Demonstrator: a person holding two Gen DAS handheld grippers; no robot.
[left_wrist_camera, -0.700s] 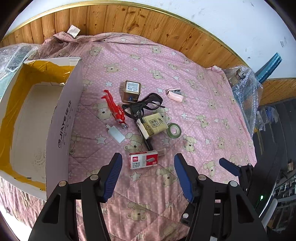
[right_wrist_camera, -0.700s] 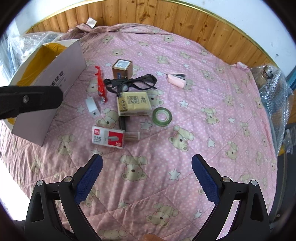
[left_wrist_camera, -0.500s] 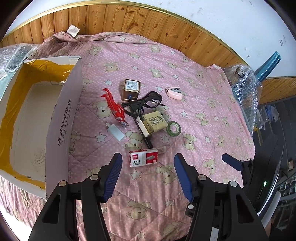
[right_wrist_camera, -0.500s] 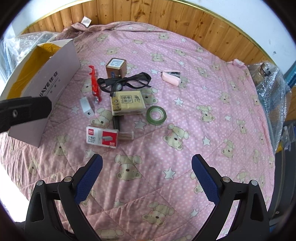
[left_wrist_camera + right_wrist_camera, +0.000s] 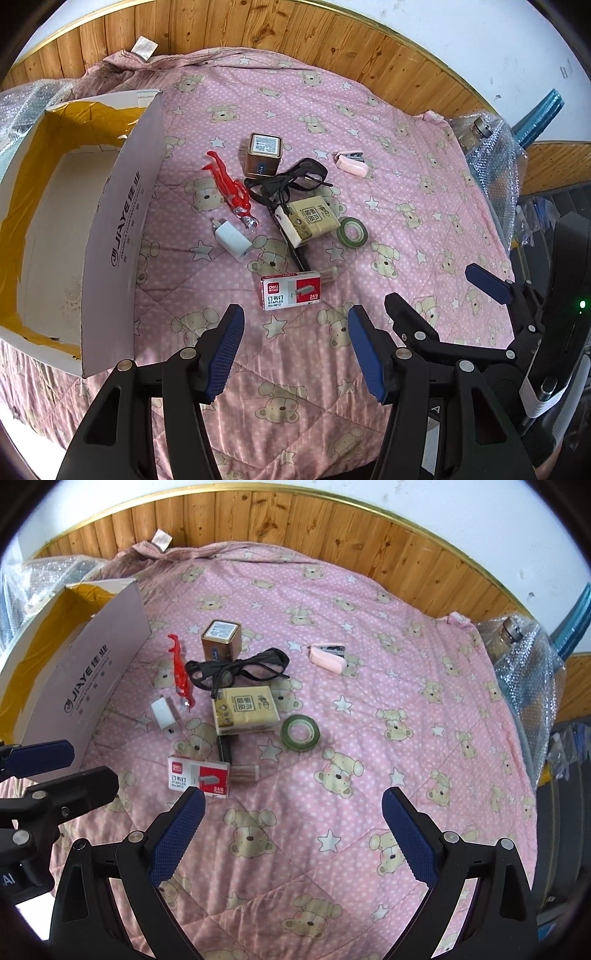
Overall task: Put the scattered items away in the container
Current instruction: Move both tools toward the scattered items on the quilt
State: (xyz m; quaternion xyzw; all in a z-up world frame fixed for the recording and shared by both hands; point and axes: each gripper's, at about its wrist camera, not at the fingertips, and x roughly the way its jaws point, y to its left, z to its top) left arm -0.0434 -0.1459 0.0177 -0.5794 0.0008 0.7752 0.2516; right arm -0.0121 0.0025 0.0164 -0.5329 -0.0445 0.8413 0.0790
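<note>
Scattered on the pink bear quilt lie a red-and-white staples box (image 5: 290,290) (image 5: 199,776), a white charger (image 5: 232,238) (image 5: 164,716), a red figure (image 5: 231,188) (image 5: 179,672), a bronze cube tin (image 5: 263,155) (image 5: 220,640), black glasses (image 5: 291,181) (image 5: 236,668), a tan tissue pack (image 5: 308,219) (image 5: 245,710), a green tape roll (image 5: 352,231) (image 5: 301,733) and a pink stapler (image 5: 351,162) (image 5: 328,657). The open white cardboard box (image 5: 118,229) (image 5: 92,679) stands at left. My left gripper (image 5: 295,339) hovers open just short of the staples box. My right gripper (image 5: 293,823) is open over bare quilt.
Bubble-wrapped bundles sit at the far right (image 5: 491,155) (image 5: 524,664) and far left (image 5: 33,579). A wood-panelled wall (image 5: 295,528) runs behind the bed. The right gripper's arm (image 5: 491,295) shows at right in the left wrist view; the left gripper's fingers (image 5: 40,757) show at left in the right wrist view.
Both grippers have drawn back and apart slightly, so the items look a little farther off. Nothing on the quilt has moved and both jaws stay open.
</note>
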